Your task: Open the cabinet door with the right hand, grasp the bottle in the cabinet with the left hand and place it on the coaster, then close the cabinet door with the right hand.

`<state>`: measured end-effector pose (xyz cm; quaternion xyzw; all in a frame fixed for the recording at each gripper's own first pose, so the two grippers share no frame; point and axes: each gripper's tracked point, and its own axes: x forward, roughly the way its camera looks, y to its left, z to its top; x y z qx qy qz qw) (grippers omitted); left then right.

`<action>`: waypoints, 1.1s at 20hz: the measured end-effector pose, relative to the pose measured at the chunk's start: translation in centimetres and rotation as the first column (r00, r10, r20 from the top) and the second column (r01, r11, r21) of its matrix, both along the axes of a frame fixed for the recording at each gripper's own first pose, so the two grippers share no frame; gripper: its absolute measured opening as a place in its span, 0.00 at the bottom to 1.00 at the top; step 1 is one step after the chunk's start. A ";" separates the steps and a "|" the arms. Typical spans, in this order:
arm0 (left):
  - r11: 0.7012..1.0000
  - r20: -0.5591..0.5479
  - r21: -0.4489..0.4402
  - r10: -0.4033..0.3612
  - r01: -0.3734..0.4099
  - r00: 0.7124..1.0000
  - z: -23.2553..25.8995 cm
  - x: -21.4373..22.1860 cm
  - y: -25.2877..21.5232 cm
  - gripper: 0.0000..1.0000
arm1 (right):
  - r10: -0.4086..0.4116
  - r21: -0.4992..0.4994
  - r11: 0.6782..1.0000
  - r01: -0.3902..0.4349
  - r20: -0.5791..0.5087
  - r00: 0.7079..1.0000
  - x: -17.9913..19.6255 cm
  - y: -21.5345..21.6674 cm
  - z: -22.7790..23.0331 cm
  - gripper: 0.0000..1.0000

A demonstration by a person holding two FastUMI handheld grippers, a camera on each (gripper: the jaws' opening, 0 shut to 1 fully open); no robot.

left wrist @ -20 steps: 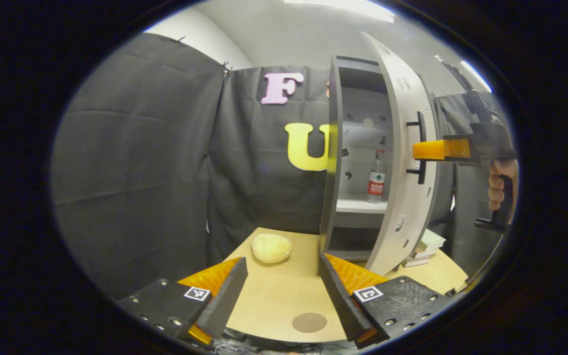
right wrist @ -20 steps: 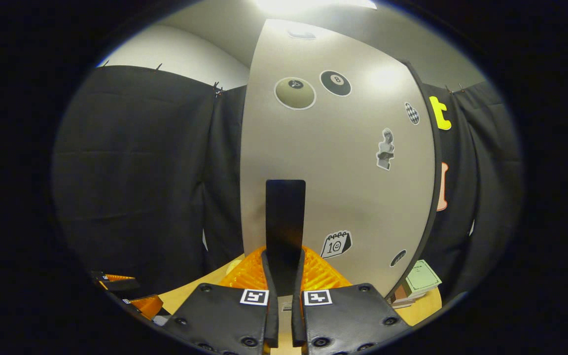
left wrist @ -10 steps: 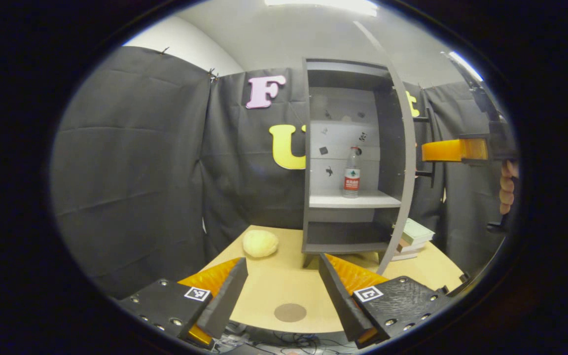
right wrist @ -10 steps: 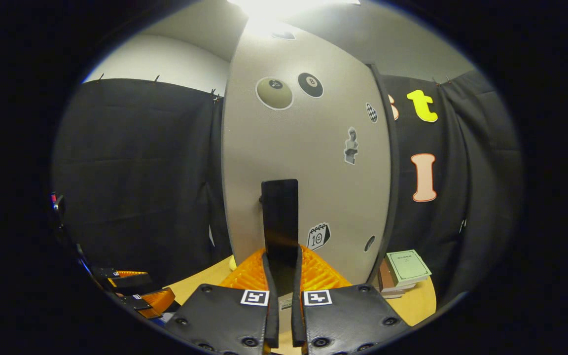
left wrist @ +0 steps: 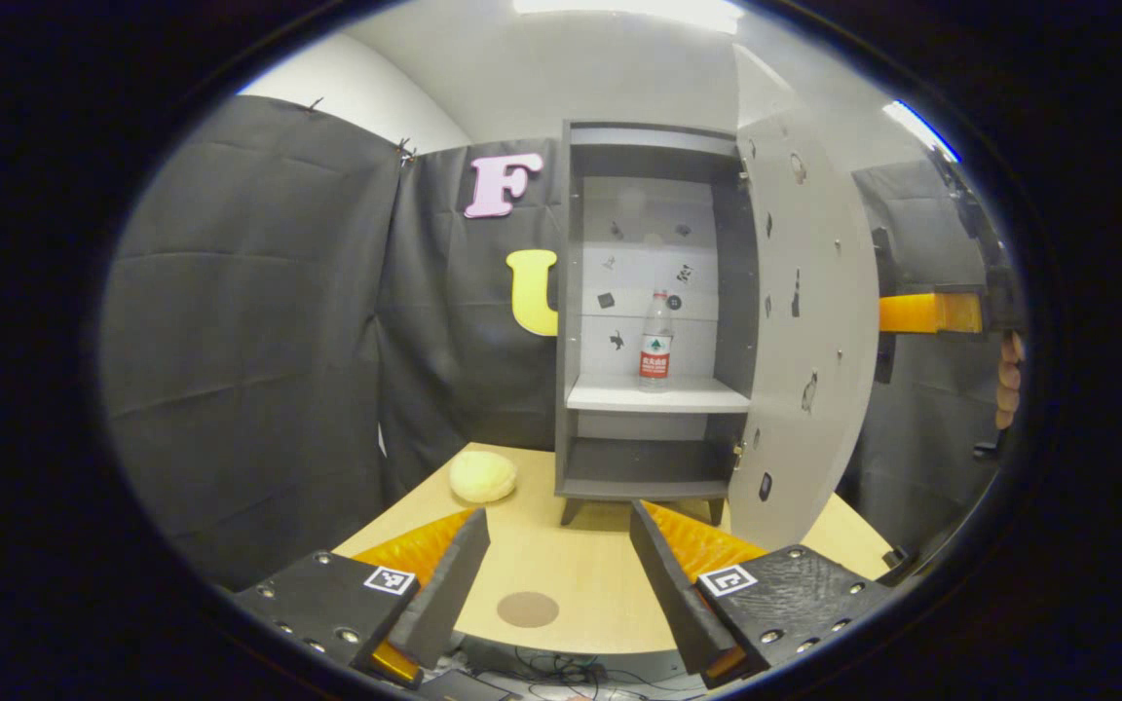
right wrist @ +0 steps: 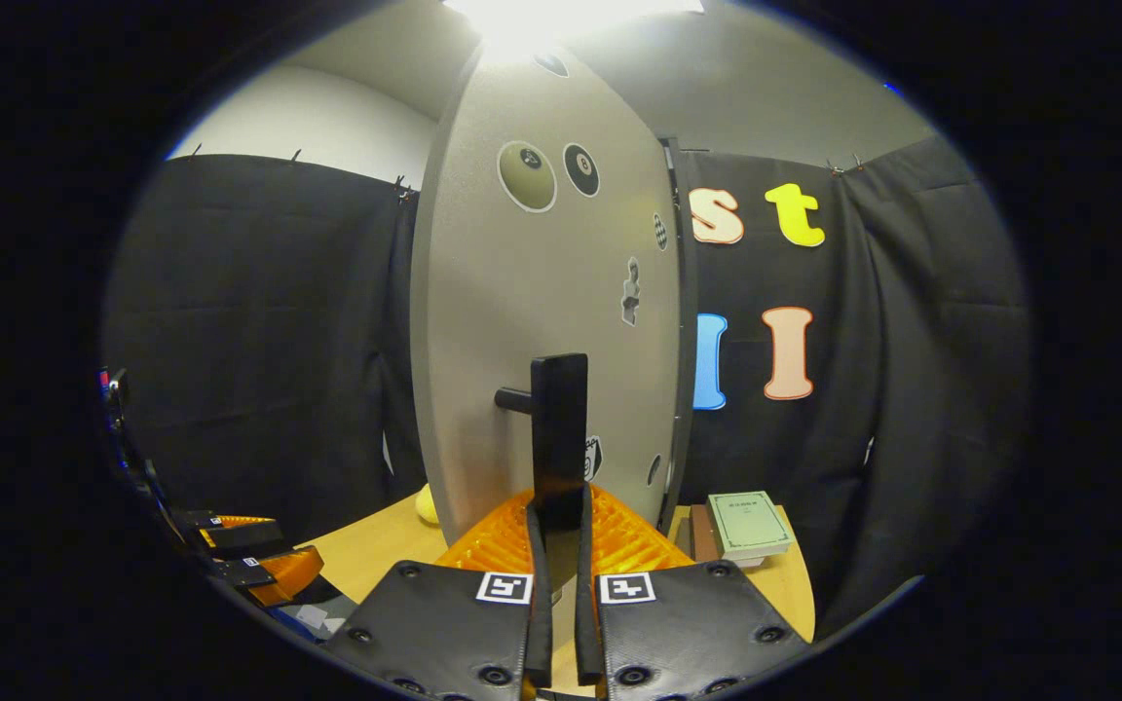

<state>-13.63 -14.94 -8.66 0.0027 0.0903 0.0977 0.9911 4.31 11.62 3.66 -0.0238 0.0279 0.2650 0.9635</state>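
Illumination comes from overhead. A ceiling light strip (left wrist: pixel 629 10) runs along the top of the left gripper view, and a second strip (left wrist: pixel 921 131) shows at upper right. In the right gripper view, a ceiling lamp (right wrist: pixel 571 12) overexposes to pure white, and its glare washes the top of the cabinet door (right wrist: pixel 542 292). The door's face is evenly lit below. The cabinet (left wrist: pixel 654 312) interior is bright at the back panel; its lowest compartment sits in shadow. The tabletop (left wrist: pixel 561 565) is evenly lit. Fisheye distortion bows straight edges toward the rim. Focus is sharp at centre, softer at the periphery.
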 end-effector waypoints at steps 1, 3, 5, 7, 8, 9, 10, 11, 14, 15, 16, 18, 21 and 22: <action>1.000 -0.005 0.007 -0.005 0.005 1.000 0.0 -0.2 -0.3 0.87 | -0.009 0.001 1.000 0.009 0.000 1.000 -0.1 -0.7 0.2 0.07; 1.000 -0.015 0.022 -0.011 0.011 1.000 0.0 0.2 -1.5 0.87 | -0.017 0.006 1.000 0.017 0.005 1.000 0.1 -1.9 0.2 0.10; 0.999 -0.020 0.030 -0.020 0.020 1.000 -0.4 0.7 -2.8 0.87 | -0.039 0.020 0.999 0.039 0.008 0.999 0.5 -3.4 0.1 0.10; 0.999 -0.027 0.033 -0.033 0.034 0.999 -0.8 0.9 -3.9 0.87 | -0.080 0.032 0.996 0.079 0.017 0.997 1.0 -5.1 0.1 0.10; 0.999 -0.033 0.029 -0.044 0.045 0.998 -1.0 1.1 -4.6 0.87 | -0.108 0.039 0.994 0.107 0.016 0.994 1.3 -6.0 0.1 0.05; 0.998 -0.039 0.019 -0.061 0.062 0.997 -1.3 1.5 -5.2 0.87 | -0.136 0.058 0.989 0.135 0.004 0.991 1.5 -6.7 0.1 0.09; 0.996 -0.044 0.011 -0.083 0.083 0.996 -1.6 2.0 -6.0 0.87 | -0.141 0.074 0.987 0.141 -0.007 0.990 1.5 -7.0 0.2 0.09; 0.994 -0.046 0.006 -0.107 0.107 0.993 -1.8 2.7 -6.6 0.87 | -0.126 0.085 0.988 0.127 -0.018 0.992 1.3 -6.7 0.0 0.06; 0.986 -0.053 0.009 -0.164 0.165 0.985 -2.3 5.7 -7.5 0.87 | -0.120 0.064 0.991 0.119 0.017 0.993 1.1 -6.8 0.1 0.09; 0.984 -0.049 0.001 -0.180 0.180 0.983 -2.2 6.8 -7.5 0.92 | -0.139 0.040 0.990 0.138 0.039 0.989 1.2 -6.9 0.0 0.09; 0.980 -0.045 -0.013 -0.200 0.200 0.979 -2.2 7.8 -7.6 0.91 | -0.152 0.024 0.988 0.151 0.055 0.987 1.0 -7.0 -0.1 0.09; 0.973 -0.036 -0.038 -0.231 0.230 0.972 -1.8 9.7 -7.0 0.88 | -0.172 0.025 0.985 0.171 0.060 0.983 0.3 -7.1 -0.4 0.09; 0.963 -0.026 -0.034 -0.266 0.266 0.963 -1.0 12.4 -4.7 0.92 | -0.231 0.090 0.970 0.227 0.039 0.972 -0.8 -7.8 -0.3 0.09; 0.959 -0.026 -0.033 -0.281 0.280 0.959 -1.0 13.4 -4.0 0.92 | -0.257 0.107 0.962 0.253 0.024 0.966 -1.0 -7.8 -0.5 0.08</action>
